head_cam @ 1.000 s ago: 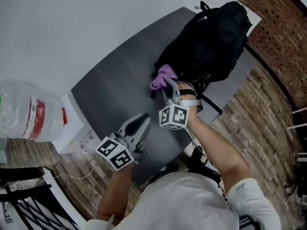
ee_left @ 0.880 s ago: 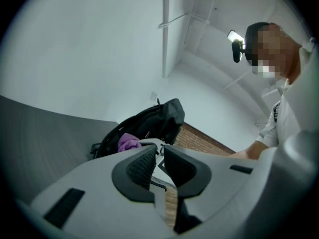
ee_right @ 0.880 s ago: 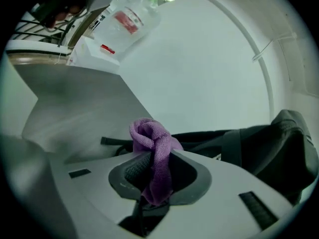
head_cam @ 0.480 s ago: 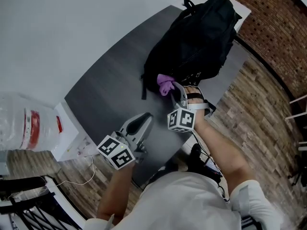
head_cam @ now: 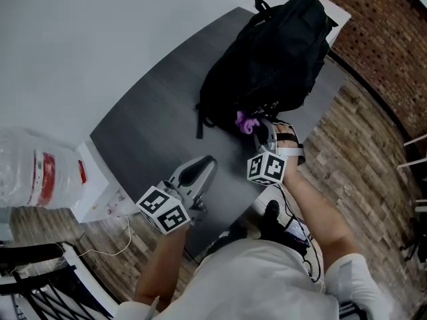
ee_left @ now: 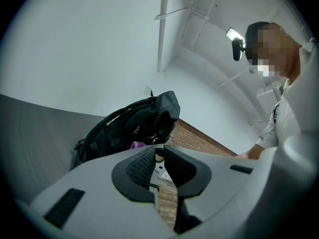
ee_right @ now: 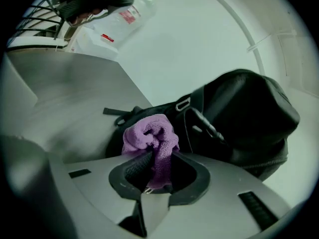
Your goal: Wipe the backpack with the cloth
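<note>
A black backpack (head_cam: 273,52) lies on the far end of the dark grey table (head_cam: 153,125). My right gripper (head_cam: 261,133) is shut on a bunched purple cloth (head_cam: 245,121) and holds it against the backpack's near side. In the right gripper view the cloth (ee_right: 149,133) bulges out above the jaws, with the backpack (ee_right: 239,118) just behind it. My left gripper (head_cam: 200,172) hovers over the table's near part, well short of the backpack (ee_left: 134,126). Its jaws stand a narrow gap apart with nothing between them.
A large clear water bottle (head_cam: 27,169) and a white box (head_cam: 100,185) stand left of the table. A black rack (head_cam: 33,272) is at the bottom left. Brick-patterned floor (head_cam: 373,132) runs along the table's right edge. A white wall lies beyond the table.
My right gripper has carried the cloth to the right along the backpack's near side. The left gripper has shifted slightly toward the backpack.
</note>
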`<state>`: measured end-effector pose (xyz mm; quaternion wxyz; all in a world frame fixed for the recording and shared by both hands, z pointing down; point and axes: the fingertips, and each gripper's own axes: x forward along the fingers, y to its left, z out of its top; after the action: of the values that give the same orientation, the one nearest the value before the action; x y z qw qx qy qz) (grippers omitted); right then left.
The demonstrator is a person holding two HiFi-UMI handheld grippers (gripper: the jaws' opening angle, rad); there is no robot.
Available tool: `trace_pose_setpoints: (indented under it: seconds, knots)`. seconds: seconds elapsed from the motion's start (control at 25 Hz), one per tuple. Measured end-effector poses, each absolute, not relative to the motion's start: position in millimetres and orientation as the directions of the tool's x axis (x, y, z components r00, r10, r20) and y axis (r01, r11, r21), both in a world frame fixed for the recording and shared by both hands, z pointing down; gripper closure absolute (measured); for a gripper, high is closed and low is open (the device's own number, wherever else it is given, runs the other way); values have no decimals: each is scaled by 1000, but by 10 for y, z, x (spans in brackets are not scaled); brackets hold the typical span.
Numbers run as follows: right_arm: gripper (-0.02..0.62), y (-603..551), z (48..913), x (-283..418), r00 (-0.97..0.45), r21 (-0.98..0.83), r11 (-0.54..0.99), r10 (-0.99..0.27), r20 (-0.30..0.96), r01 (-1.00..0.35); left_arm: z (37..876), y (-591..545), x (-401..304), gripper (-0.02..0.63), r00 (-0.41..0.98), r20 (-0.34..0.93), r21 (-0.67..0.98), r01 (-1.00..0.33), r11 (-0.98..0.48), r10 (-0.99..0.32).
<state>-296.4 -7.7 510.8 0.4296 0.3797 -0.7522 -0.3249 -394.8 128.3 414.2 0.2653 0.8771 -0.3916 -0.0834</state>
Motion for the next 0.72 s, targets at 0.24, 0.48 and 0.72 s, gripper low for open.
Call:
trace_pose_setpoints:
  seconds: [0.24, 0.48, 0.72]
  knots:
    - [514, -185, 5108, -2809, -305, 806, 500, -858, 413, -316, 4148, 1246, -3828, 565, 696, 60, 534, -628, -566, -716]
    - [514, -192, 5129, -2489, -240, 799, 491, -870, 430, -347, 4134, 1215, -3788, 565, 707, 50, 528, -618, -582, -705]
    - [514, -154, 5190, -1989, -146, 799, 472, -880, 452, -372, 4149, 1211, -3727, 565, 721, 48, 522, -609, -598, -692]
